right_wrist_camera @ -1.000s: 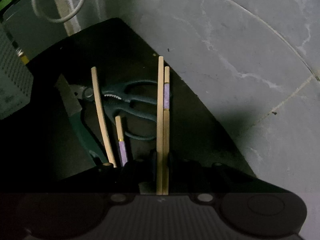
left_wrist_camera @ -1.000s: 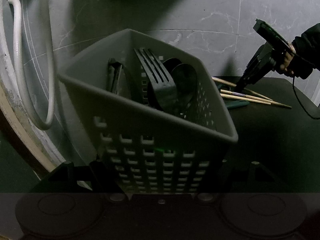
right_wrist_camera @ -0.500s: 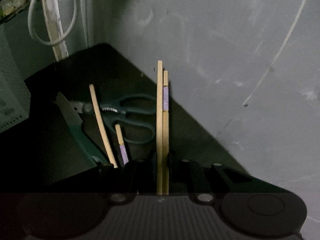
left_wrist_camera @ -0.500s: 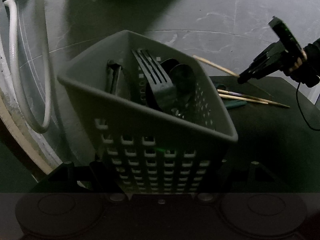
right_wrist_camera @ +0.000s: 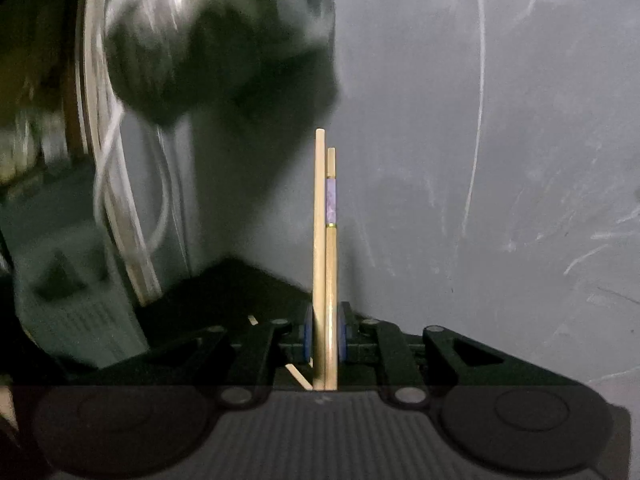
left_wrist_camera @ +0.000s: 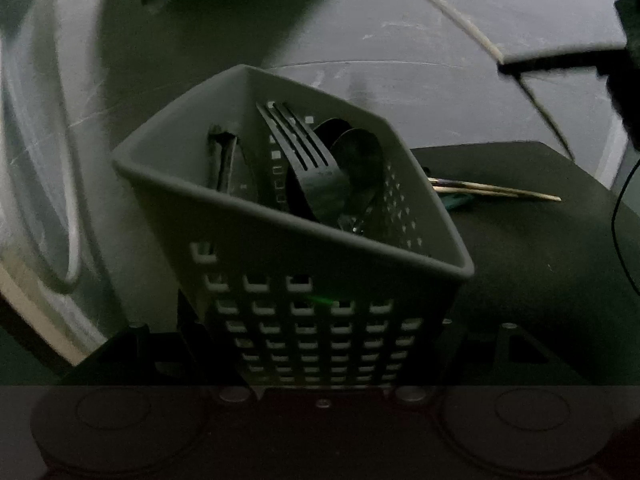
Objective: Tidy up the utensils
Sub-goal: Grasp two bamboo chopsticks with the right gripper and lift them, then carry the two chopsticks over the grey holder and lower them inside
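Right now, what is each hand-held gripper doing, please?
Left hand-held gripper: closed on the utensil basket.
Right hand-held gripper: closed on two chopsticks, lifted.

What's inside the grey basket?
The basket holds a dark fork, a dark spoon and another dark utensil at the left. Their handles and the bottom are hidden by its walls.

Left wrist view sits close behind the basket; right looks along chopsticks toward wall
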Available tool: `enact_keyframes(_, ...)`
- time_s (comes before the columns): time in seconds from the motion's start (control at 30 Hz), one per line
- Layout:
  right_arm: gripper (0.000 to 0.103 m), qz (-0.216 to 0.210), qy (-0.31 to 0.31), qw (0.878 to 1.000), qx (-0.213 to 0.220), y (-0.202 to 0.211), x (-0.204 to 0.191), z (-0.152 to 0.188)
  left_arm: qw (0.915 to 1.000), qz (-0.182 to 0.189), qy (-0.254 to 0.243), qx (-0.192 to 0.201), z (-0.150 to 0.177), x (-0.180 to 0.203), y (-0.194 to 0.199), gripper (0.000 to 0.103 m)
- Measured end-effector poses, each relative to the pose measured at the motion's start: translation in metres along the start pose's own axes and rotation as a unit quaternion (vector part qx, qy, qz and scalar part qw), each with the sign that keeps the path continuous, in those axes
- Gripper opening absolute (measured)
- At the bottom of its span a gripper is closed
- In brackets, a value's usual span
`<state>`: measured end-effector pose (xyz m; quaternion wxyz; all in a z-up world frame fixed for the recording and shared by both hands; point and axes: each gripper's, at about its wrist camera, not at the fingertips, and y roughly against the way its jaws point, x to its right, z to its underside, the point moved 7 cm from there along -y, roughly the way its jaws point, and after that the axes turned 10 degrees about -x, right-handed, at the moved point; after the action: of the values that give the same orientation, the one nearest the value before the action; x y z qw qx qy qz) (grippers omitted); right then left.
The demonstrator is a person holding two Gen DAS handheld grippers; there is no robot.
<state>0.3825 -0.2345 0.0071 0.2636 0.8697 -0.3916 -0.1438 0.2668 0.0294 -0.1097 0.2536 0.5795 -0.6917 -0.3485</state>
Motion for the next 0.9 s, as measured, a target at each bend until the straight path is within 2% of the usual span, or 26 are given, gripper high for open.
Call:
enact_keyframes(0.2, 0.014, -0.018, -0.06, 0.993, 0.1, 0.038, -0.045, -0.021, 0.9991, 0.024, -0.035, 0.003, -0.005, 0.004, -0.005, 0.076)
enact_keyframes(0.47, 0.014, -0.062, -0.103, 0.973, 0.195, 0.045, -0.095, -0.049, 0.9962, 0.055, -0.068, 0.006, -0.004, 0.012, -0.004, 0.076)
enact_keyframes(0.57, 0.014, -0.073, -0.109, 0.971, 0.202, 0.033, -0.112, -0.054, 0.9953, 0.061, -0.074, 0.006, -0.003, 0.015, -0.003, 0.076)
enact_keyframes(0.9, 0.014, -0.105, -0.129, 0.972, 0.165, -0.006, -0.136, -0.042, 0.994, 0.07, -0.083, 0.009, -0.01, 0.014, -0.008, 0.076)
